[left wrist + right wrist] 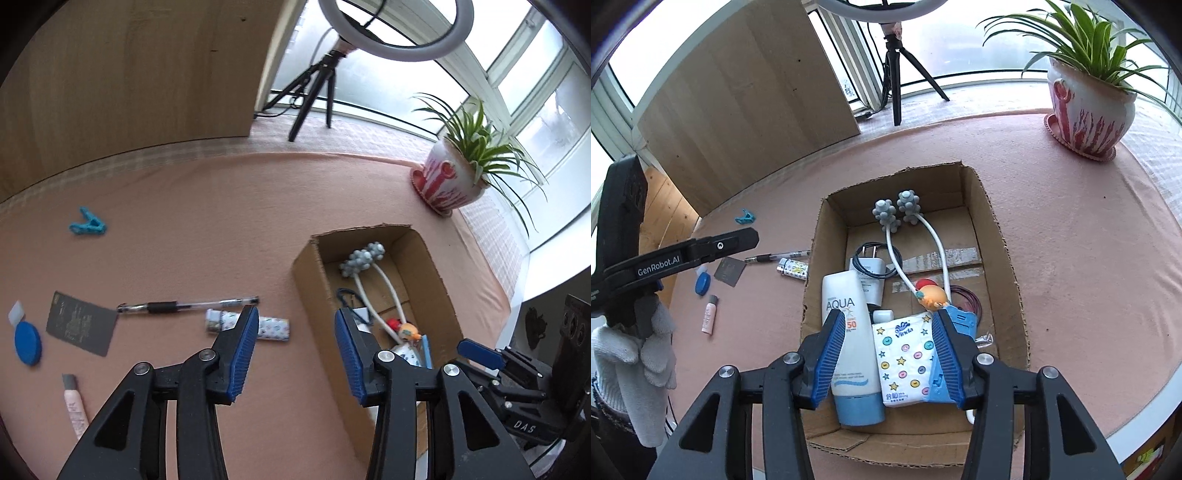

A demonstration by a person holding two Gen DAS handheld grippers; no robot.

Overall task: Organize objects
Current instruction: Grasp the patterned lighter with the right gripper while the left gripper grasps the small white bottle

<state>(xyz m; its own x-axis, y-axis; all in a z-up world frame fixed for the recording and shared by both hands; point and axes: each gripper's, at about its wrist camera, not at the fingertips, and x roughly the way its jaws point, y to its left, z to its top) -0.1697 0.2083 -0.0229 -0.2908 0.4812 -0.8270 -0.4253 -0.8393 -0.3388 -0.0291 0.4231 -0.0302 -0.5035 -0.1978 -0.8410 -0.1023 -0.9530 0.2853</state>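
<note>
My left gripper [295, 350] hangs open over the pink cloth, just left of the cardboard box [308, 275]. A patterned lighter [251, 326] lies partly behind its left finger, with a clear pen [188, 305] just beyond. Further left lie a black card [81, 326], a blue round cap [27, 343], a pink tube [75, 404] and a blue clip [88, 225]. My right gripper [888, 350] is open above the box [1008, 258]. Under it lie a white AQUA sunscreen bottle [849, 343] and a tissue pack [905, 358]. The box also holds a grey massager [897, 214], a charger [868, 266] and an orange toy [932, 295].
A potted plant [1089, 110] stands at the table's far right corner. A ring light tripod [897, 74] and a wooden board [746, 110] stand behind the table. A white-gloved hand [635, 354] holds the left gripper's black frame [683, 256] at the left.
</note>
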